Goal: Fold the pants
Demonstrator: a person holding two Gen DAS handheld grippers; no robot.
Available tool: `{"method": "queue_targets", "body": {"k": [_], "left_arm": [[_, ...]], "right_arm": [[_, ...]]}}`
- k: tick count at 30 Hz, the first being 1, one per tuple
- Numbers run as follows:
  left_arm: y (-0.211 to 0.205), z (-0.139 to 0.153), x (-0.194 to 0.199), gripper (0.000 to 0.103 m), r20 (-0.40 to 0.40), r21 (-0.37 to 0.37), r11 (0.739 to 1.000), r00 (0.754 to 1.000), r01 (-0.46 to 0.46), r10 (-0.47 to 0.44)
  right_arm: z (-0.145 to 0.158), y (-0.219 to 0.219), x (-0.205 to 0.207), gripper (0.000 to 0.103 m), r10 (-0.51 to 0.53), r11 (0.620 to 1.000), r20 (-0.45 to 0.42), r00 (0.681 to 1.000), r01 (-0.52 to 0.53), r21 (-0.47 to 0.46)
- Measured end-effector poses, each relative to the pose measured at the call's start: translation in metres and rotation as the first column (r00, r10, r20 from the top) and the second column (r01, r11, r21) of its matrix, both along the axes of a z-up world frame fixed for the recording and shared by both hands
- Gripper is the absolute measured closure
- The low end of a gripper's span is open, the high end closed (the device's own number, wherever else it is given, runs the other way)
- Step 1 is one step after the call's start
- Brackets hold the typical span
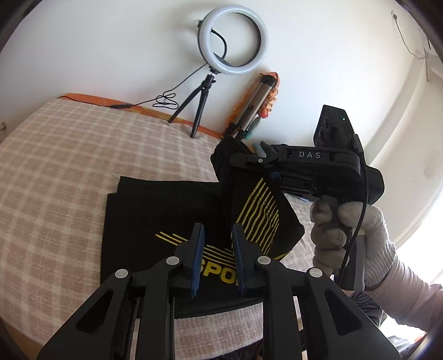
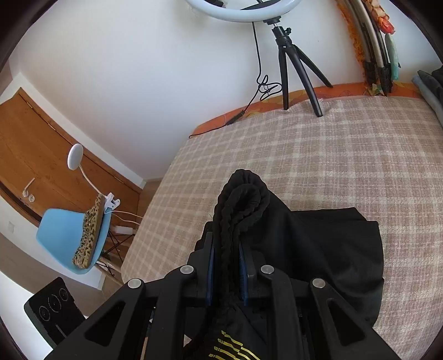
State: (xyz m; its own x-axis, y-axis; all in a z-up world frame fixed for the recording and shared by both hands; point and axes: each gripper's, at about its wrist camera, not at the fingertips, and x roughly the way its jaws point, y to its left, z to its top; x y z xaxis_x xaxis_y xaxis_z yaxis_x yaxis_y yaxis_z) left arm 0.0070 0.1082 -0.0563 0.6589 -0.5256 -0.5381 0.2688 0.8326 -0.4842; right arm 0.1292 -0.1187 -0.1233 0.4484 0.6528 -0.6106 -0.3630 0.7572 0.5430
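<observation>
Your left gripper (image 1: 217,260) has its blue pads (image 1: 198,256) apart with nothing between them, hanging just above the black pants (image 1: 166,210), right over the yellow "SPO" lettering. No cloth is pinched there as far as the left wrist view shows.

Pants are lying on the checked blanket (image 1: 61,166), partly folded, flat on the left side with the yellow stripe print (image 1: 257,213) on a flap that's lifted up toward the right.

Over on that side, your right gripper (image 1: 249,163) is clamped on the waistband end, and your gloved hand (image 1: 349,235) is wrapped round its handle. From the right wrist camera you can see it clearly: right gripper (image 2: 226,265) pads are squeezed onto a bunched roll of the elastic waistband (image 2: 243,193), which sticks up past the fingertips, with the rest of the black fabric draping off to the right onto the blanket (image 2: 332,155).

Background stuff, left to right in the right wrist view: a wooden door (image 2: 41,144), a blue chair (image 2: 63,235) with a leopard-print cushion (image 2: 88,235) and a clip lamp (image 2: 76,160), then the ring light (image 2: 241,13) on its tripod (image 2: 293,72) standing at the far edge of the bed by the wall.
</observation>
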Motion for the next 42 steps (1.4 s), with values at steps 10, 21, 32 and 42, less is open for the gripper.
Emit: {"method": "queue_targets", "body": {"k": [10,21,32,42], "left_arm": [[0.058,-0.013,0.012,0.084,-0.053,-0.008,0.982,0.98,-0.191,0.19],[0.059,-0.018,0.013,0.084,-0.068,0.01,0.984,0.982,-0.178,0.178],[0.036,-0.026,0.032,0.08,-0.115,-0.005,0.993,0.987,-0.115,0.113],[0.05,-0.02,0.037,0.079,-0.103,-0.018,0.986,0.982,-0.163,0.16]], "right_arm": [[-0.049,0.097,0.012,0.074,0.14,0.983,-0.082,0.987,-0.149,-0.111],[-0.005,0.024,-0.049,0.047,0.271,0.961,0.108,0.957,-0.262,-0.087],[-0.067,0.01,-0.061,0.045,0.266,0.925,0.078,0.961,-0.232,-0.302],[-0.065,0.045,-0.083,0.082,0.434,0.897,0.092,0.896,-0.421,-0.134]]}}
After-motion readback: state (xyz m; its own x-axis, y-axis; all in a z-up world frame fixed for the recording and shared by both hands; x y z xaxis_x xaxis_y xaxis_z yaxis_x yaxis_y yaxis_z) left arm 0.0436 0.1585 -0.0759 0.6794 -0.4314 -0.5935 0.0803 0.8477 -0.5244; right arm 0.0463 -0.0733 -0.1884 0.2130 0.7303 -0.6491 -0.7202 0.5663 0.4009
